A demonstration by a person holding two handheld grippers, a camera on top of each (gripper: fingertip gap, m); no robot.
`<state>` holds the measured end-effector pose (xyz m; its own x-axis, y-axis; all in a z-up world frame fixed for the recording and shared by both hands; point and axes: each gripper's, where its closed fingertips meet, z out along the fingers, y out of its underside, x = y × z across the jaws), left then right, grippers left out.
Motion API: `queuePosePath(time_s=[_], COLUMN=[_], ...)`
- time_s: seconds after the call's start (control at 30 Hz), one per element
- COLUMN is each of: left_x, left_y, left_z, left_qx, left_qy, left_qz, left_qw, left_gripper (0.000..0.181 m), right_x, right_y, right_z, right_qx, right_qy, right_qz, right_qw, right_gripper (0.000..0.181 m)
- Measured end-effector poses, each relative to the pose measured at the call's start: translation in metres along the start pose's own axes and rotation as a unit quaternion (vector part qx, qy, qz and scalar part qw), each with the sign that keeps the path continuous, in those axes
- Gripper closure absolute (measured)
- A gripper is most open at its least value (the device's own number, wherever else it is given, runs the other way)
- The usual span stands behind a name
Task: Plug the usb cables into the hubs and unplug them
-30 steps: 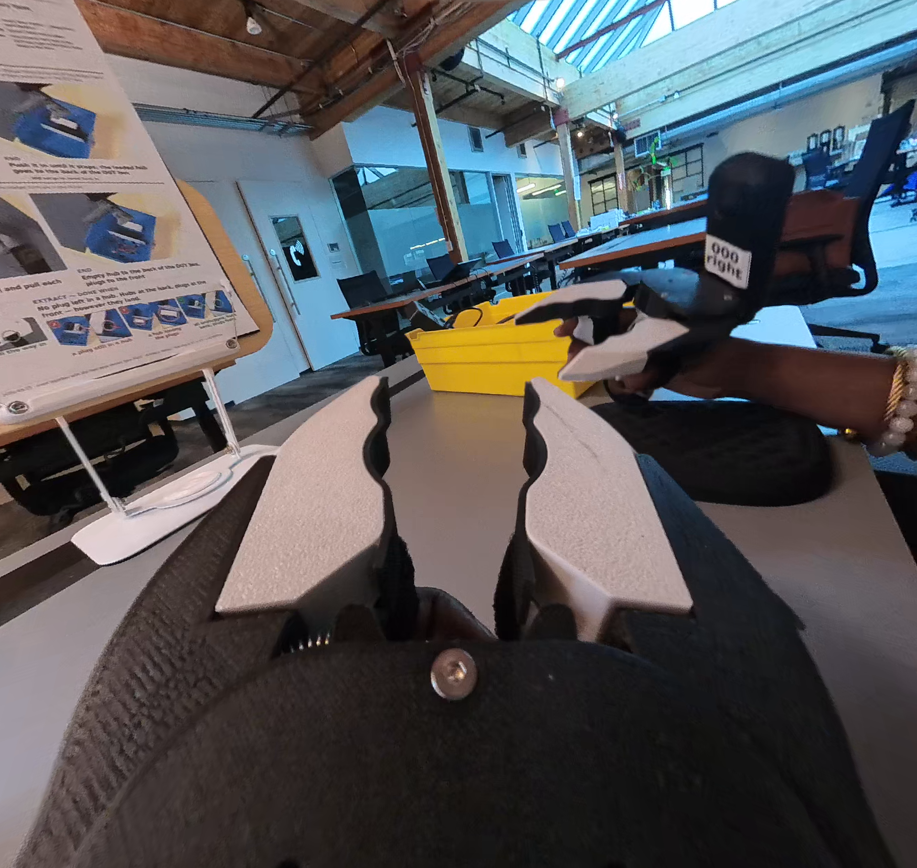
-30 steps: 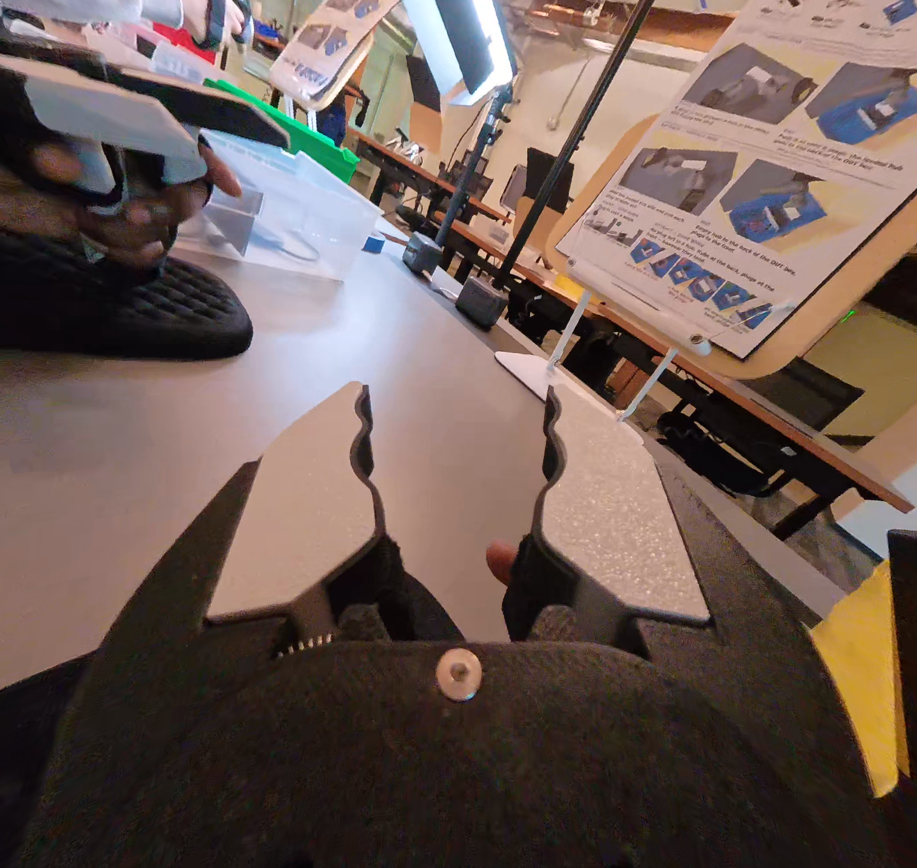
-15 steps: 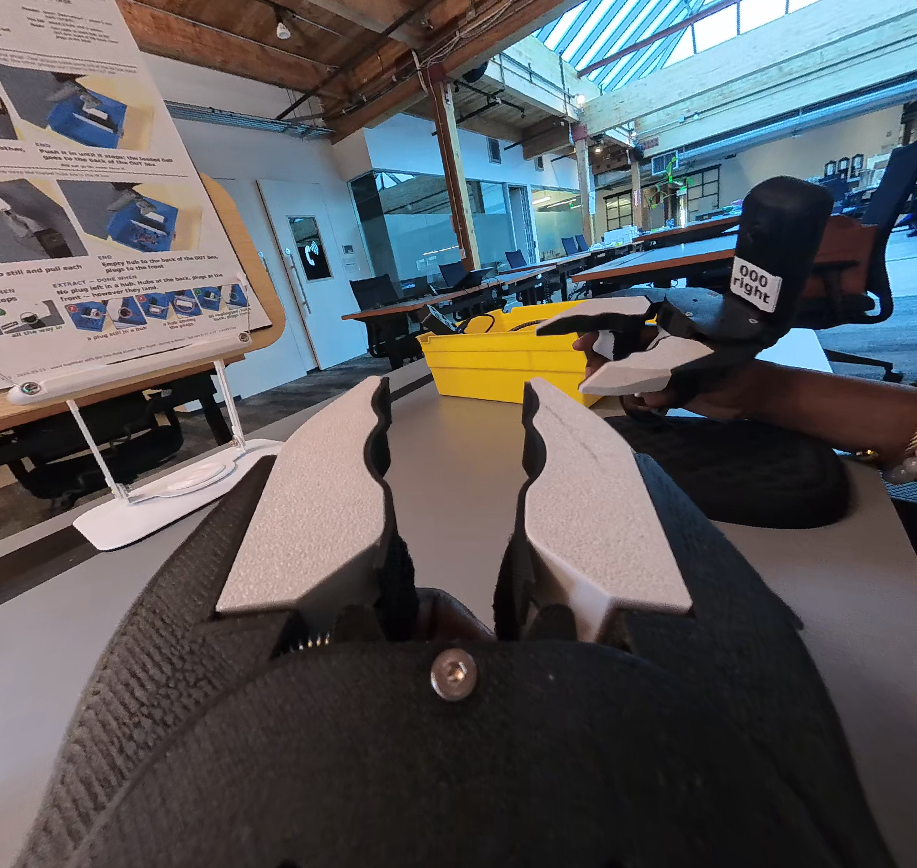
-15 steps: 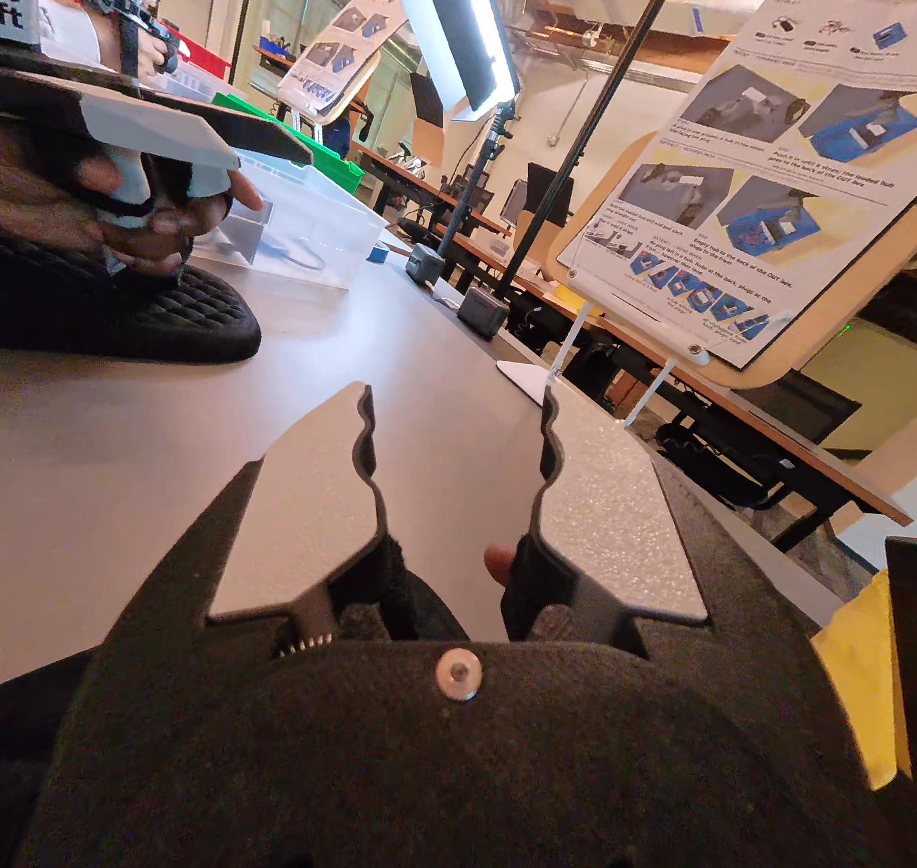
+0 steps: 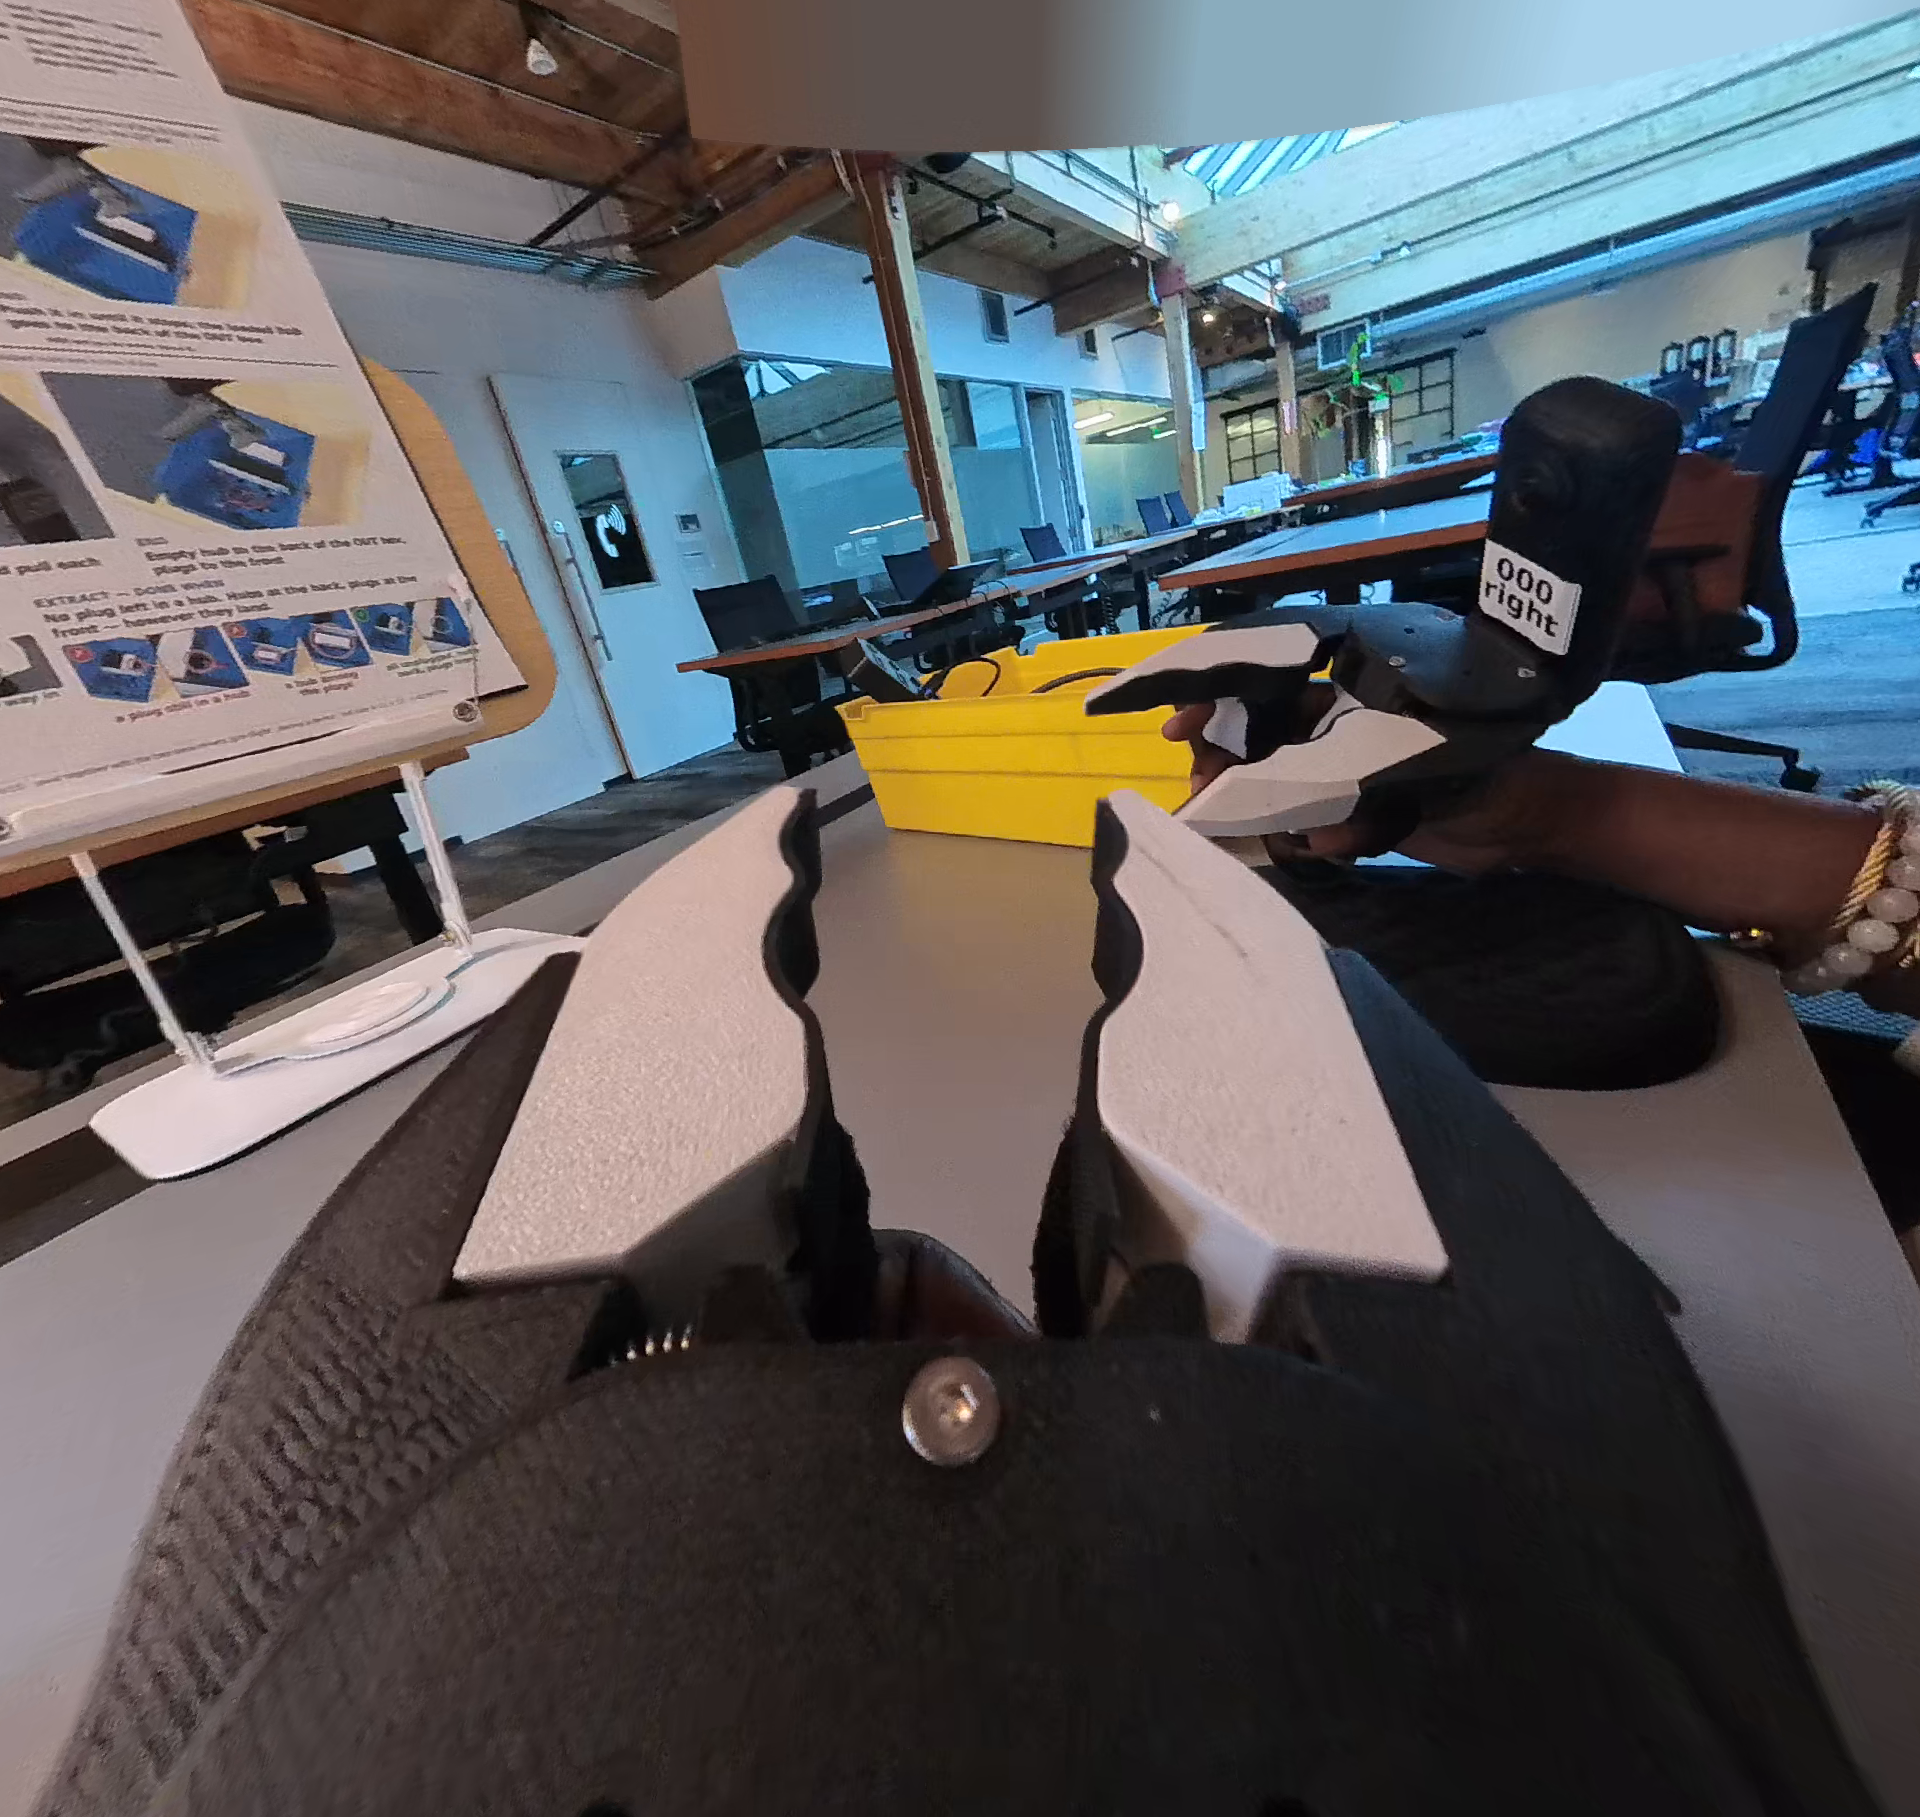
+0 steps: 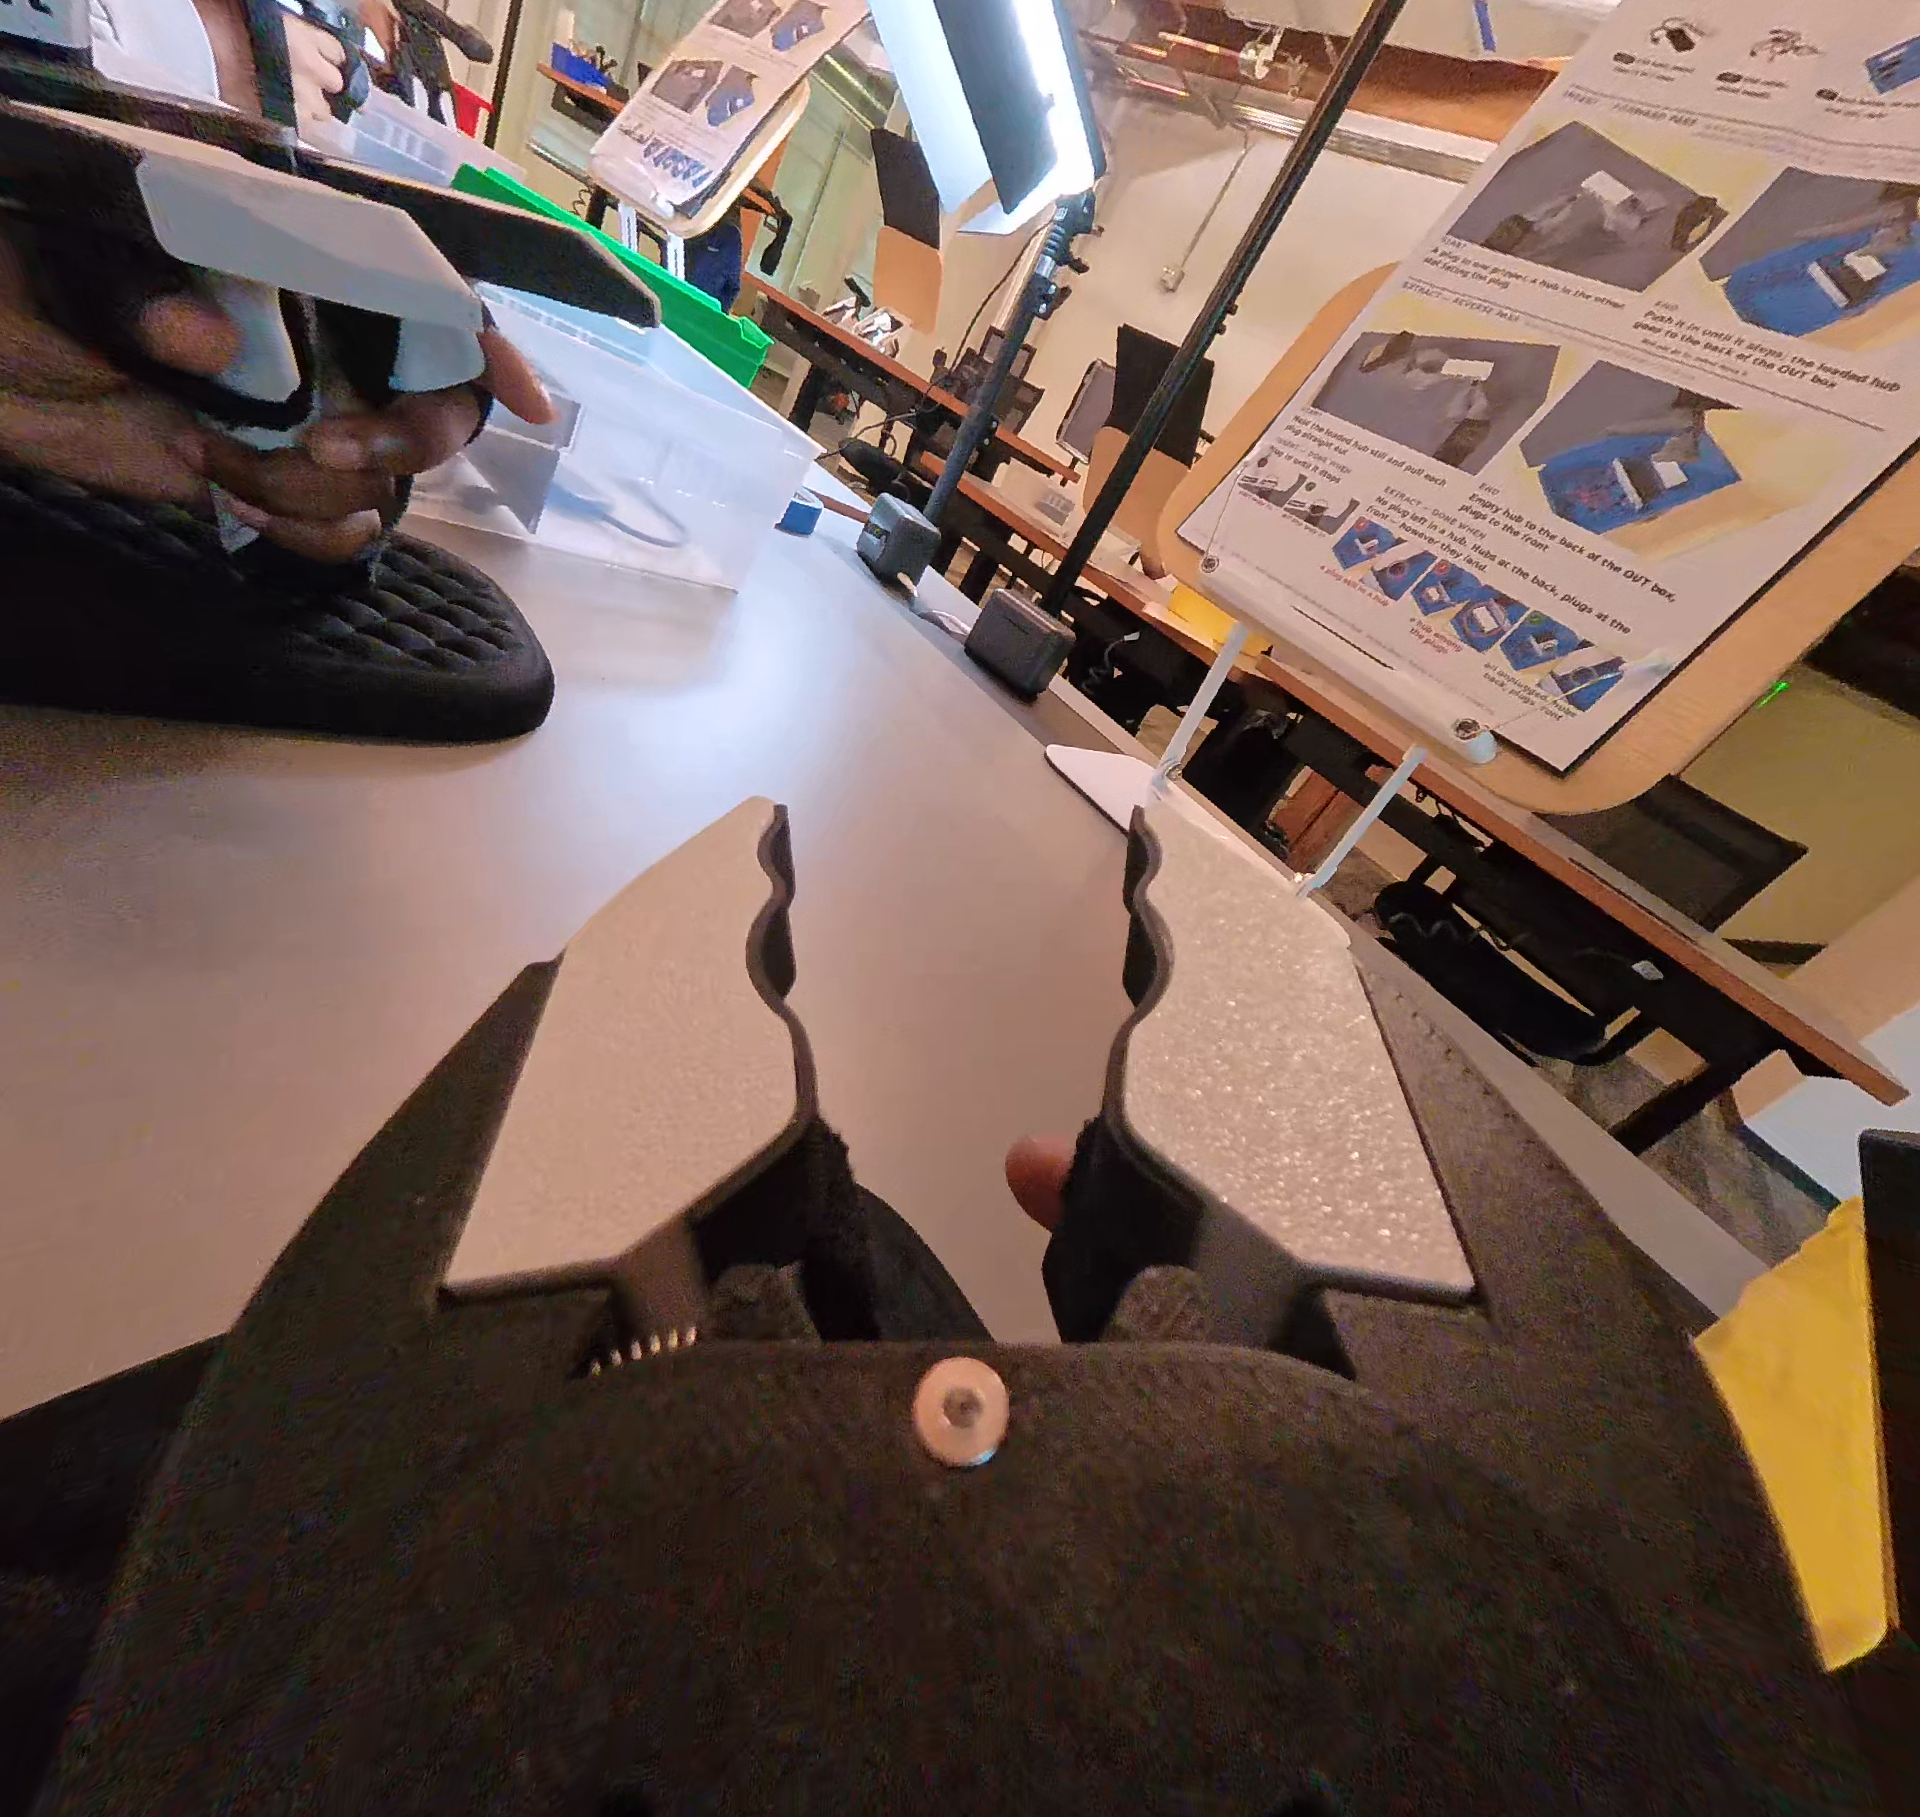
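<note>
My left gripper (image 5: 951, 920) dipped a bit; both it and my right gripper (image 6: 956, 920) stay wide, empty. No cable grabbed yet.

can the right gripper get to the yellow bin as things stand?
Probably yes: the right gripper is open and empty, just in front of the yellow bin, nothing between them in the left wrist view.

Left claw (image 5: 951, 832) gapes empty over the grey desk (image 5: 935, 1019), right claw (image 5: 1153, 749) parted too, hovering ahead above a black pad (image 5: 1507, 988), yellow bin (image 5: 997, 770) behind it, instruction board (image 5: 208, 479) standing off left.
</note>
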<state>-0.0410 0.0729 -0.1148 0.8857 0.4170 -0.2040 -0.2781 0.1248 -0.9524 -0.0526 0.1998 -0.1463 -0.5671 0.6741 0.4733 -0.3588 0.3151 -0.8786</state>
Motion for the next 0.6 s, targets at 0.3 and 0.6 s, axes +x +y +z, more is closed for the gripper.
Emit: queuePosePath(time_s=[0.3, 0.6], left_x=[0.029, 0.032], left_y=[0.013, 0.002], left_z=[0.008, 0.003], left_qx=[-0.046, -0.023], left_qy=[0.060, 0.078], left_qz=[0.062, 0.030], left_qw=[0.995, 0.996], left_gripper=[0.132, 0.132], right_x=[-0.003, -0.005], right_y=[0.005, 0.013], right_z=[0.004, 0.008], right_qx=[-0.021, -0.049], right_qy=[-0.006, -0.009], right_qz=[-0.007, -0.015], right_qw=[1.000, 0.999], right_gripper=[0.125, 0.128])
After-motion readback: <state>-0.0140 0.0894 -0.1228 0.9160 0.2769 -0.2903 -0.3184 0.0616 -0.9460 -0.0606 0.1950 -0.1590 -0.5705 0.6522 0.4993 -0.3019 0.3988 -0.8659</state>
